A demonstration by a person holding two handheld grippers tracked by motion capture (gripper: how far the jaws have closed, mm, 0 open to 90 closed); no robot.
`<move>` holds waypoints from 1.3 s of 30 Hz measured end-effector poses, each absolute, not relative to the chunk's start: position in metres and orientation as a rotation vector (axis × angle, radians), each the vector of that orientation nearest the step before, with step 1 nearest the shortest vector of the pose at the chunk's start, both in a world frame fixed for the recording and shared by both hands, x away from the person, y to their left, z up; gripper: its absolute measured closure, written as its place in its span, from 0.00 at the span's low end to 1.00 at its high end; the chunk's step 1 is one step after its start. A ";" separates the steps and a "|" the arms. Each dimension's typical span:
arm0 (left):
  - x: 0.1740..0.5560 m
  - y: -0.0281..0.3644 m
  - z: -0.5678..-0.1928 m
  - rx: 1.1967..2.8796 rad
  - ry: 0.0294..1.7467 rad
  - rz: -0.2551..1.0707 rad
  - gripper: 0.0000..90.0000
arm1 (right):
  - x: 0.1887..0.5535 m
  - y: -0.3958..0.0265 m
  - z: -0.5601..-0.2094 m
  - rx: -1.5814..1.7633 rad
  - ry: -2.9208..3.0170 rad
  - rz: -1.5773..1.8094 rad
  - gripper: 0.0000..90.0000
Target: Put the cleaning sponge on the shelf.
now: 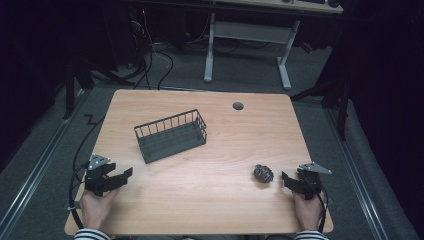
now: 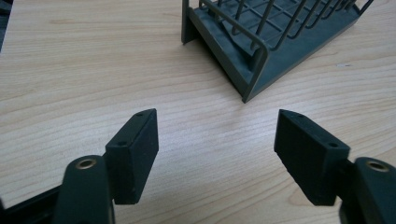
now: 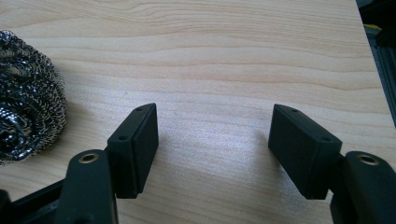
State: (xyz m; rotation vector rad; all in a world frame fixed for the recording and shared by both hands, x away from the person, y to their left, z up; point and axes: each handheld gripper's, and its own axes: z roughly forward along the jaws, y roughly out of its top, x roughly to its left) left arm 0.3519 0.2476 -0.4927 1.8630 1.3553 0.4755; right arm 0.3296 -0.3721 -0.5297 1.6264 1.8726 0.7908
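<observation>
A wooden table [image 1: 200, 200] holds a dark wire basket [image 1: 171, 136] and a metal scouring ball [image 1: 263, 173]. The basket sits left of the table's middle, turned at a slant, and nothing can be seen lying inside it. The scouring ball rests on the bare wood toward the near right side, well apart from the basket.

The left gripper [image 1: 124, 176] lies low near the near left corner, held by the person's left hand [image 1: 96, 206]. Its jaws stand wide apart with nothing between them. In the left gripper view the left gripper [image 2: 215, 135] points toward a corner of the basket [image 2: 261, 51], which stands a little ahead of the jaws and does not touch them.

The right gripper [image 1: 286, 179] sits at the near right edge in the person's right hand [image 1: 307, 210]. Its jaws are also spread wide and hold nothing. The scouring ball is just beside it, on its left. In the right gripper view the right gripper [image 3: 215, 133] frames bare wood, with the scouring ball [image 3: 25, 93] off to the left of the left-hand jaw, outside the gap.

A small round hole [image 1: 238, 106] marks the far part of the table.
</observation>
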 end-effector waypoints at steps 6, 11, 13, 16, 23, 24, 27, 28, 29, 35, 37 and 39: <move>0.353 0.241 -0.473 1.868 1.316 0.532 0.31 | 0.330 -0.372 -0.530 1.623 1.875 0.791 0.37; 0.357 0.238 -0.457 1.887 1.283 0.522 0.28 | 0.330 -0.372 -0.530 1.622 1.876 0.791 0.37; 0.359 0.237 -0.451 1.873 1.273 0.510 0.27 | 0.330 -0.372 -0.530 1.622 1.876 0.791 0.37; 0.366 0.234 -0.438 1.859 1.265 0.506 0.27 | 0.330 -0.372 -0.530 1.622 1.877 0.791 0.37; 0.381 0.229 -0.423 1.847 1.262 0.503 0.26 | 0.330 -0.372 -0.530 1.616 1.882 0.792 0.37; 0.388 0.227 -0.420 1.855 1.268 0.504 0.24 | 0.330 -0.372 -0.530 1.616 1.882 0.793 0.37; 0.395 0.224 -0.419 1.854 1.279 0.493 0.24 | 0.330 -0.372 -0.530 1.616 1.882 0.793 0.37; 0.399 0.223 -0.418 1.860 1.290 0.487 0.24 | 0.330 -0.372 -0.530 1.616 1.882 0.793 0.37; 0.402 0.222 -0.418 1.866 1.296 0.491 0.24 | 0.330 -0.372 -0.530 1.616 1.882 0.793 0.37; 0.419 0.216 -0.418 1.884 1.322 0.491 0.25 | 0.330 -0.372 -0.530 1.614 1.883 0.793 0.37; 0.425 0.216 -0.421 1.887 1.345 0.484 0.26 | 0.330 -0.372 -0.530 1.615 1.883 0.793 0.37; 0.430 0.216 -0.424 1.886 1.363 0.484 0.27 | 0.330 -0.372 -0.530 1.612 1.885 0.794 0.37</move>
